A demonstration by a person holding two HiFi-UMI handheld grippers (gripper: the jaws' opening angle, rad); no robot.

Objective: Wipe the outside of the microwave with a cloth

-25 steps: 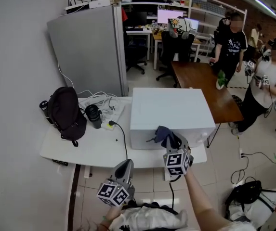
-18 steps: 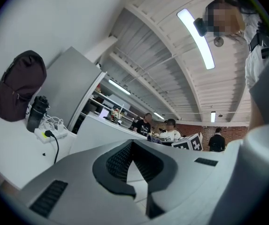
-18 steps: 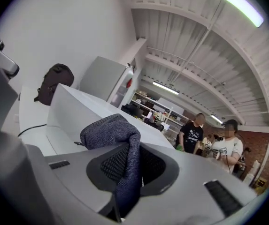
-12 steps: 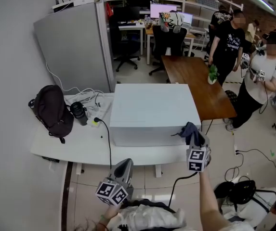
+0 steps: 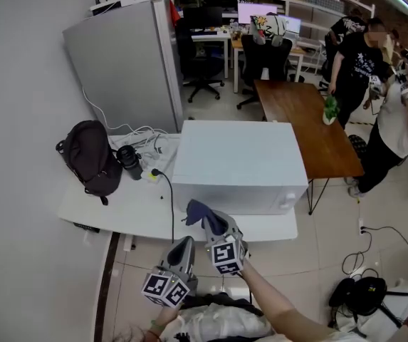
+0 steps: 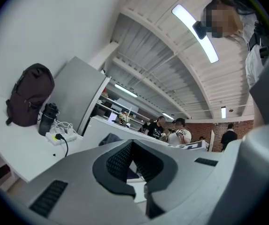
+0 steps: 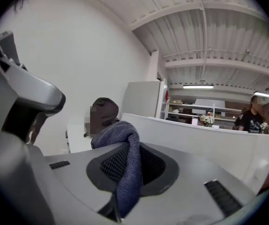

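Observation:
The white microwave (image 5: 239, 164) stands on the white table (image 5: 118, 209), its front side facing me. My right gripper (image 5: 205, 219) is shut on a dark blue cloth (image 5: 197, 211), held just in front of the microwave's lower left front corner. In the right gripper view the cloth (image 7: 125, 165) hangs pinched between the jaws, with the microwave (image 7: 204, 139) ahead. My left gripper (image 5: 183, 250) hangs low in front of the table's near edge, jaws together with nothing in them. The left gripper view shows its jaws closed, and the microwave (image 6: 103, 130) beyond.
A dark backpack (image 5: 91, 157), a black bottle (image 5: 129, 161) and a power strip with cables (image 5: 154, 169) lie on the table's left. A grey cabinet (image 5: 129, 70) stands behind. A brown table (image 5: 310, 130) and people (image 5: 396, 120) are at the right.
My right gripper, still holding the cloth, has swept left along the microwave's front from its right corner to its left corner. The left gripper has stayed put.

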